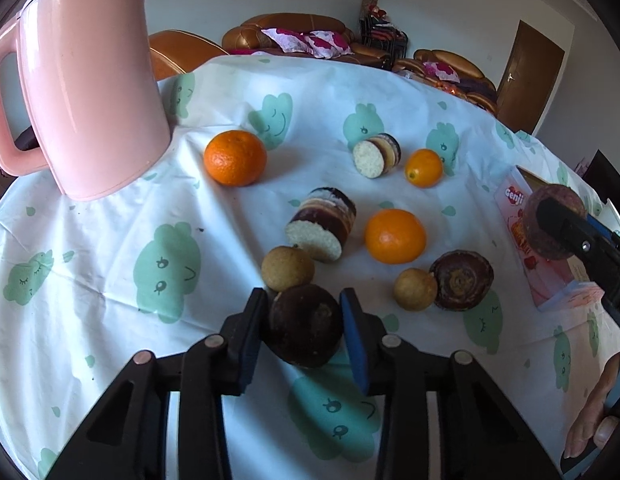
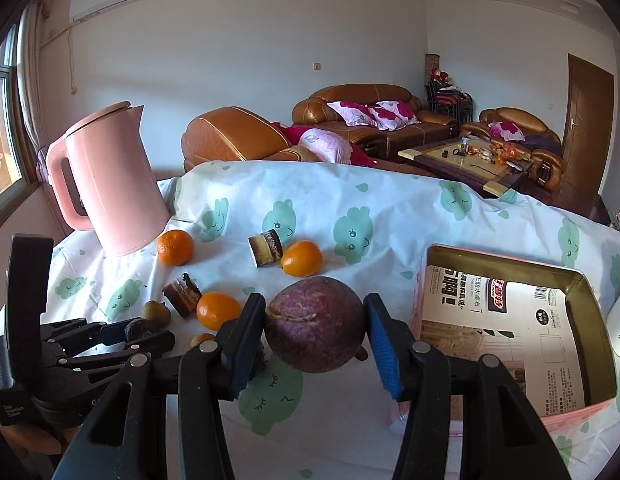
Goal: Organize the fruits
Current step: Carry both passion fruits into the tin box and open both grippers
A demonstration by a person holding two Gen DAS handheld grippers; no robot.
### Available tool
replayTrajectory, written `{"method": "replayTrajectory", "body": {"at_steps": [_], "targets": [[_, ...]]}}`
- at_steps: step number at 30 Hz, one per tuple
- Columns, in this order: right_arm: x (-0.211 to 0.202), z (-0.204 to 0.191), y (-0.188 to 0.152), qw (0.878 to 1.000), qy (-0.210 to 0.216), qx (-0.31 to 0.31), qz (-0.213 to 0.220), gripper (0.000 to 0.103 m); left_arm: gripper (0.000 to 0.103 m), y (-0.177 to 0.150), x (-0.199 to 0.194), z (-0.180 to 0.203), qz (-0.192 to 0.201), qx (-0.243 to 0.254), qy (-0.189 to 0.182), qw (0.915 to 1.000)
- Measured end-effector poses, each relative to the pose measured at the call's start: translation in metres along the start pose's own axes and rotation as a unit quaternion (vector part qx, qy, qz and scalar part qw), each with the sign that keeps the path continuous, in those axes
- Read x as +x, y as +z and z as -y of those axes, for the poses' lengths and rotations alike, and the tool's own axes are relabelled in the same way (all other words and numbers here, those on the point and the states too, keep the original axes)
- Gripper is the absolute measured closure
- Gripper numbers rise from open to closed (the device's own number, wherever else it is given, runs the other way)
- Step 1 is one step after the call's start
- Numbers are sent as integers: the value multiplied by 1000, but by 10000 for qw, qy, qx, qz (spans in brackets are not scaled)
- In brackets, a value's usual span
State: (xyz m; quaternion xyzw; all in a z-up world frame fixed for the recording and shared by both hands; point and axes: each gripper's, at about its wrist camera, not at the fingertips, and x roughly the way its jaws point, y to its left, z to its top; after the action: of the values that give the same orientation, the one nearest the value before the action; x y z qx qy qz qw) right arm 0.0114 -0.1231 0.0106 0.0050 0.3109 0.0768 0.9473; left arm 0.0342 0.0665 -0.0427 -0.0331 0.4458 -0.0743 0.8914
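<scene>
Over the cloth (image 1: 110,208), both tools grip dark fruits.

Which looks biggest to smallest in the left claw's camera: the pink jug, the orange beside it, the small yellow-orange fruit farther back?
1. Pink jug, far the largest.
2. Orange beside it.
3. Small yellow-orange fruit; it lies at similar depth, so this ranking seems fair.
</scene>
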Motion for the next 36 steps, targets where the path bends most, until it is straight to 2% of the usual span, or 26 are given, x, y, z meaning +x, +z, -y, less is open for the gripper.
{"method": "replayTrajectory", "body": {"at_steps": [3,6,9,12,16,22,29,33,36], "targets": [[-7,5,1,9999,13,54,87,50,64,5,-11,-14,220,-204,-273,9992],[-20,12,3,9996,14,122,262,50,64,10,-35,-26,835,-341,-379,9952],[-33,21,7,9987,-83,126,483,50,64,12,-52,-32,1415,-518,-403,9878],[-46,36,10,9973,-294,112,660,50,64,13,-60,-25,1829,-429,-335,9816],[-52,71,8,9952,-640,323,672,50,64,12,-63,1,2025,-127,-576,9775],[-50,131,-11,9919,-1048,651,299,50,64,9,-59,71,1898,658,-1121,9732],[-41,170,-24,9897,-954,1067,-90,50,64,9,-35,167,1531,1422,-1558,9654],[-38,181,-27,9873,-756,1382,-215,50,64,12,-19,206,1264,1516,-1795,9638],[-32,184,-29,9864,-745,1423,-361,50,64,11,-9,226,1116,1608,-1825,9635]]}}
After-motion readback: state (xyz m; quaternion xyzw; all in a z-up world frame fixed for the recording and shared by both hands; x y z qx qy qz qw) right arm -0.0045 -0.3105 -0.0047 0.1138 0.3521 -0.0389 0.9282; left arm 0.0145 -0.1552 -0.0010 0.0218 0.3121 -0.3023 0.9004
